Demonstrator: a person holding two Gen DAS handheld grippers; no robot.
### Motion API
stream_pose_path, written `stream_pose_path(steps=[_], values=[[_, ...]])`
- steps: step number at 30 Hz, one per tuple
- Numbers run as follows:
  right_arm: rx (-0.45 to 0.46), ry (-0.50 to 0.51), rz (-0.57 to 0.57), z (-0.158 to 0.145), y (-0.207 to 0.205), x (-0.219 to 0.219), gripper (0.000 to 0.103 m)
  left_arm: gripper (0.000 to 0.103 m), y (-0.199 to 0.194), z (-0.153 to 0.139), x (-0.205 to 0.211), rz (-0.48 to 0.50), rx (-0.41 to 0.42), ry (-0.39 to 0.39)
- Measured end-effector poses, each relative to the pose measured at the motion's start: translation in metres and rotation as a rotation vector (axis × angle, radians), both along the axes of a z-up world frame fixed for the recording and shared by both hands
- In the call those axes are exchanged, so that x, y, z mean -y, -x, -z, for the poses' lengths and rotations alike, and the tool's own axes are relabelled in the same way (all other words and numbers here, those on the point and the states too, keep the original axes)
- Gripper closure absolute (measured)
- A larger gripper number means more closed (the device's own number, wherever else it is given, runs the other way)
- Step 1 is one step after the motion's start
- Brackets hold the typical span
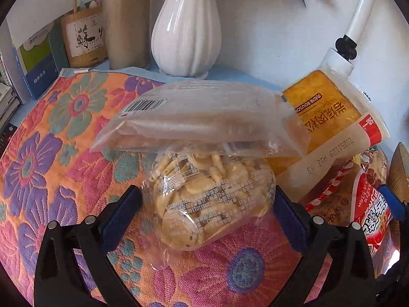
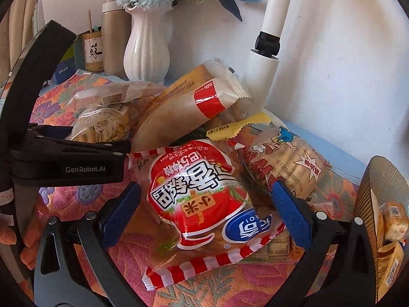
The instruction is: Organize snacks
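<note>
My left gripper (image 1: 208,202) is open, its blue pads on either side of a clear bag of small biscuits (image 1: 207,199) lying on the floral cloth (image 1: 51,153). A clear flat packet with a barcode (image 1: 194,117) lies over that bag's far end. A yellow bread packet (image 1: 329,117) leans to the right. My right gripper (image 2: 207,202) is open around a red and white snack bag (image 2: 199,197). Beyond it lie a cartoon-printed cracker packet (image 2: 286,161) and the bread packet (image 2: 189,107). The left gripper body (image 2: 69,158) shows at the left.
A white vase (image 1: 186,30) stands at the back beside a tan flask (image 1: 125,20), a bamboo holder (image 1: 84,38) and books (image 1: 38,58). A white lamp post (image 2: 268,41) rises at the back right. A corrugated basket (image 2: 383,204) with packets stands at the right edge.
</note>
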State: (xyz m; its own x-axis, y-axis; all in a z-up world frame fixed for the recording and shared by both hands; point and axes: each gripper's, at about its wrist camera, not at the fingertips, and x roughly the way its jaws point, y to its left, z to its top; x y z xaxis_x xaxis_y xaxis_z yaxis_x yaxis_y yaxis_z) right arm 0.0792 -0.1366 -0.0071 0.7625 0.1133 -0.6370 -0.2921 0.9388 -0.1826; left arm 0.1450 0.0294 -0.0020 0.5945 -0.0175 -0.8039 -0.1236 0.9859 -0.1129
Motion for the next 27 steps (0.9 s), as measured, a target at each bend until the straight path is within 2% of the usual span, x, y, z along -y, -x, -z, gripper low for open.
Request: stream_pose_path(steps=[4,8,27], values=[[-0.002,0.103,0.03,0.008,-0.001,-0.012,0.003,0.005,-0.006,0.005,0.014,0.006,-0.039,-0.104],[-0.003,0.186,0.047,0.015,-0.002,-0.022,0.003,0.005,-0.002,0.003,0.013,0.006,-0.035,-0.092],[-0.021,0.168,0.046,0.015,-0.006,-0.023,0.003,0.005,-0.004,0.004,0.01,0.006,-0.036,-0.094]])
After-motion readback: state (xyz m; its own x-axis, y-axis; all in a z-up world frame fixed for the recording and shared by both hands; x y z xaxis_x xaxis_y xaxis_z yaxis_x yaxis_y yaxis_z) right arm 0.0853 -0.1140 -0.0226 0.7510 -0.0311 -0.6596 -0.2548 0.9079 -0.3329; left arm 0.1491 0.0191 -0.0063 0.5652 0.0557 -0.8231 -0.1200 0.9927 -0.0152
